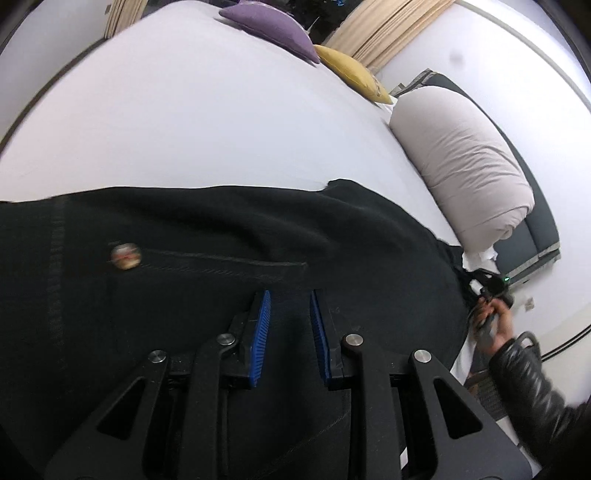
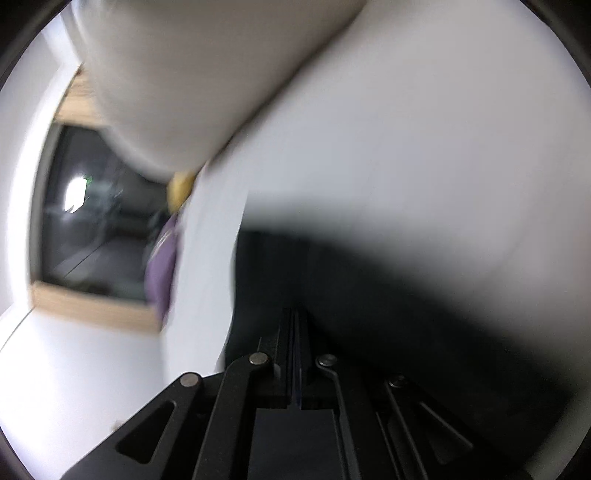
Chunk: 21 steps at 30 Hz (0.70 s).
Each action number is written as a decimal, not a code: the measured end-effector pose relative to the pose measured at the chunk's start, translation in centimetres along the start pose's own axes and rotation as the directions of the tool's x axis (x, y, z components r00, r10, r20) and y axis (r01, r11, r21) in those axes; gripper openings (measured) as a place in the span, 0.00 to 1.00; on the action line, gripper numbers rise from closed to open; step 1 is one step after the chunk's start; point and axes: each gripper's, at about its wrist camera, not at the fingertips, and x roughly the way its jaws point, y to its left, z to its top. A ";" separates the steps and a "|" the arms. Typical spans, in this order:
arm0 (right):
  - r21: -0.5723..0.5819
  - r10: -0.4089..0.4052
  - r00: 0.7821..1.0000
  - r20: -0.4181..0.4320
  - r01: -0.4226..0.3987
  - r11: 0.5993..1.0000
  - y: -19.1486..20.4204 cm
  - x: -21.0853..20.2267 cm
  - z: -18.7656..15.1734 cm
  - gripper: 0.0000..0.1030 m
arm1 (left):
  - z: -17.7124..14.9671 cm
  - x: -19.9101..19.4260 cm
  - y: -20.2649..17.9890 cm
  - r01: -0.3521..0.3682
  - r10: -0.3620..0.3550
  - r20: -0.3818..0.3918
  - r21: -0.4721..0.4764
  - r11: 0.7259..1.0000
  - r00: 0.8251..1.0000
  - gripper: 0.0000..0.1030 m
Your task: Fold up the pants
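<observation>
Black pants [image 1: 207,236] lie across the near part of a white bed [image 1: 184,110], with a metal button [image 1: 125,254] at the left. My left gripper [image 1: 290,295] is open just above the pants, its blue pads [image 1: 260,325] apart with black cloth between and below them. My right gripper [image 2: 295,317] has its jaws closed together, at the edge of the black pants [image 2: 369,295]; the view is blurred. In the left wrist view, the right gripper [image 1: 491,284] and the hand holding it sit at the pants' far right end.
A purple cushion [image 1: 273,26] and a yellow cushion [image 1: 351,72] lie at the bed's far edge. A rolled pale duvet [image 1: 465,162] lies on the right side of the bed. Beige curtains [image 1: 391,26] and a dark window [image 2: 96,221] are behind.
</observation>
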 end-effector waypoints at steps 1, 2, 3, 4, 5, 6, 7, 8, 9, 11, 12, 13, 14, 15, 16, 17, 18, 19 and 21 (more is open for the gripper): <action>-0.008 -0.031 0.999 0.027 0.031 0.999 -0.1 -1.6 1.2 0.11 | -0.4 -0.8 0.1 -0.034 0.034 0.000 0.005 0.999 0.999 0.21; -0.033 -0.108 0.992 0.070 0.111 0.993 0.5 -3.4 2.3 0.27 | -0.7 -1.5 0.6 -0.062 0.062 0.001 0.006 0.998 0.998 0.21; -0.064 -0.163 0.980 0.116 0.171 0.983 1.1 -5.5 2.8 0.58 | 0.1 -2.1 0.0 -0.086 0.086 0.002 -0.002 0.996 0.996 0.21; -0.085 -0.152 0.977 0.149 0.165 0.983 1.6 -7.2 2.3 0.68 | 0.1 -2.8 -0.1 -0.094 0.094 0.007 -0.010 0.996 0.996 0.21; -0.103 -0.119 0.978 0.172 0.138 0.985 1.9 -9.1 1.9 0.69 | 0.2 -3.1 -1.3 -0.094 0.094 0.018 -0.013 0.995 0.995 0.21; -0.112 -0.084 0.980 0.178 0.105 0.988 2.0 -10.8 1.0 0.70 | 0.4 -3.2 -2.2 -0.086 0.086 0.029 -0.001 0.996 0.996 0.21; -0.109 -0.052 0.983 0.176 0.072 0.991 1.6 -12.1 0.3 0.71 | 0.7 -2.7 -3.7 -0.071 0.071 0.037 0.021 0.997 0.997 0.21; -0.093 -0.027 0.987 0.159 0.042 0.995 1.2 -13.0 -0.9 0.72 | 0.8 -2.8 -4.8 -0.053 0.051 0.041 0.052 0.997 0.998 0.21; -0.073 -0.004 0.991 0.131 0.014 0.997 1.0 -13.3 -2.3 0.72 | 1.0 -2.4 -6.1 -0.034 0.031 0.037 0.082 0.996 0.999 0.21; -0.031 0.026 0.996 0.090 -0.023 0.999 0.0 -13.6 -4.1 0.72 | 1.1 -1.3 -8.5 -0.006 0.004 0.016 0.131 0.991 1.000 0.21; -0.023 0.028 0.997 0.075 -0.026 0.999 -0.3 -13.7 -4.7 0.72 | 1.0 -0.4 -9.6 0.012 -0.012 0.001 0.151 0.988 1.000 0.21; -0.013 0.012 0.998 0.054 -0.012 1.000 -0.8 -13.2 -5.3 0.72 | 0.9 0.3 -10.3 0.025 -0.023 -0.013 0.166 0.986 1.000 0.21; 0.009 -0.009 0.999 0.040 0.008 1.000 -1.3 -13.1 -5.9 0.72 | 0.5 1.4 -11.2 0.033 -0.025 -0.042 0.189 0.982 0.999 0.21; 0.030 -0.020 0.999 0.025 0.019 0.999 -2.0 -12.3 -5.9 0.69 | 0.4 2.5 -12.0 0.029 -0.018 -0.059 0.197 0.980 0.998 0.21; 0.052 -0.021 1.000 0.020 0.020 0.998 -2.6 -11.9 -6.0 0.60 | -0.2 3.6 -12.1 0.020 -0.001 -0.093 0.199 0.980 0.996 0.21; 0.070 -0.015 0.999 0.034 0.013 0.997 -3.3 -12.0 -6.3 0.59 | -0.5 4.6 -12.2 0.015 0.006 -0.113 0.189 0.982 0.994 0.21; 0.096 0.003 0.999 0.047 -0.008 0.995 -3.7 -12.1 -6.3 0.59 | -1.0 5.0 -11.7 0.012 0.012 -0.135 0.171 0.985 0.991 0.21; 0.115 0.022 0.999 0.049 -0.027 0.993 -3.9 -12.0 -6.1 0.60 | -1.4 5.7 -11.2 0.005 0.017 -0.150 0.148 0.989 0.989 0.21; 0.094 0.058 0.998 0.026 -0.060 0.994 -3.1 -11.2 -5.5 0.60 | -2.2 5.4 -9.8 0.031 -0.016 -0.134 0.108 0.994 0.991 0.21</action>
